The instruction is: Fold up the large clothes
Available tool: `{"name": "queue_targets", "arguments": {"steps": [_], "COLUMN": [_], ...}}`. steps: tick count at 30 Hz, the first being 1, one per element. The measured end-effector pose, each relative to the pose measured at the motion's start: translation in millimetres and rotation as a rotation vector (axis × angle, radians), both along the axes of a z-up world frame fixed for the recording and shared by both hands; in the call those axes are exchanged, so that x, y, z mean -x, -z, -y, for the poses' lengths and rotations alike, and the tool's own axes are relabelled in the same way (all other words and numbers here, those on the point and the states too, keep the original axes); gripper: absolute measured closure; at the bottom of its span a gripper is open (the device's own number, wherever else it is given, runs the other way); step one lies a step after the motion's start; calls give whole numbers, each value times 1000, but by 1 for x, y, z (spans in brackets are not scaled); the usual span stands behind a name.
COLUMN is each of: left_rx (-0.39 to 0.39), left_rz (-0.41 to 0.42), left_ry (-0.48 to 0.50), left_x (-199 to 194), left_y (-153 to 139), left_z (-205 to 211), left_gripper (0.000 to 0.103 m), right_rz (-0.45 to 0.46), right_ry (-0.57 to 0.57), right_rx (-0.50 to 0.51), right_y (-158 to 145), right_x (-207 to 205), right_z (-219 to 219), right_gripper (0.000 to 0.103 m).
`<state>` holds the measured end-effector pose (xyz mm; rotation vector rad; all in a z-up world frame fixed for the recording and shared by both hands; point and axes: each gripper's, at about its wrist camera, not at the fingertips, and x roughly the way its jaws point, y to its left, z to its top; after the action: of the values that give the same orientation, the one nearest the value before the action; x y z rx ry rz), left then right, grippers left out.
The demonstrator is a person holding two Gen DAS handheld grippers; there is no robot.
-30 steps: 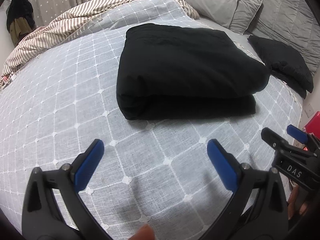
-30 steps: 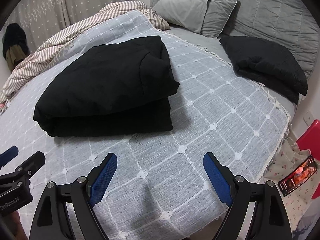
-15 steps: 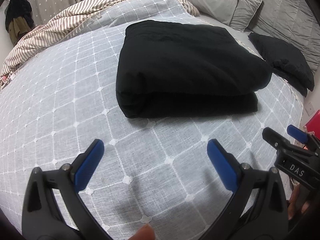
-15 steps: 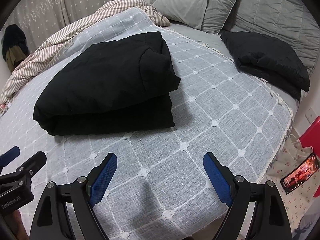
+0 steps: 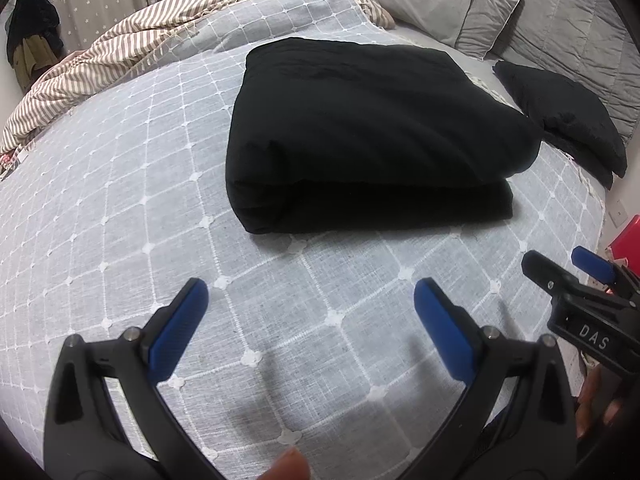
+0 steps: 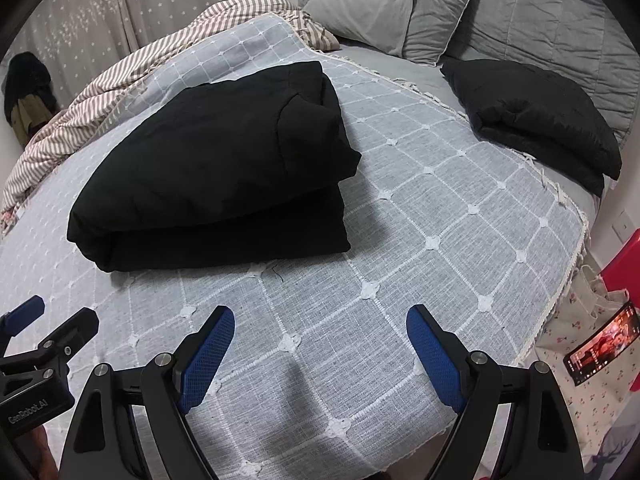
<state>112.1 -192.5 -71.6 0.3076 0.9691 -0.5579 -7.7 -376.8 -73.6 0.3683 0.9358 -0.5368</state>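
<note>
Lying in the middle of the checked bedspread, the black garment is already a thick folded bundle. Both the left gripper and right gripper hover spread and empty, well short of it; folding looks essentially finished.

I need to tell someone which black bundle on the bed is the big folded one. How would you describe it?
Start at the bed's checked grey cover. The big folded black garment lies in the middle of that cover. The smaller black bundle lies off the cover, near the grey pillow.
</note>
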Motion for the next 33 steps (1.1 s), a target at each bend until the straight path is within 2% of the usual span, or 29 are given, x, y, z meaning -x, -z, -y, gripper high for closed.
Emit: {"name": "queue_targets", "arguments": {"steps": [33], "left_rx": [1], "left_rz": [-29], "left_ry": [18], "left_x": [0], "left_y": [3], "left_z": [2], "left_gripper": [1], "right_rz": [-6], "right_ry": [8], "right_rx": [0], "right_y": [1], "right_x": [1], "right_z": [1], "right_gripper": [14]}}
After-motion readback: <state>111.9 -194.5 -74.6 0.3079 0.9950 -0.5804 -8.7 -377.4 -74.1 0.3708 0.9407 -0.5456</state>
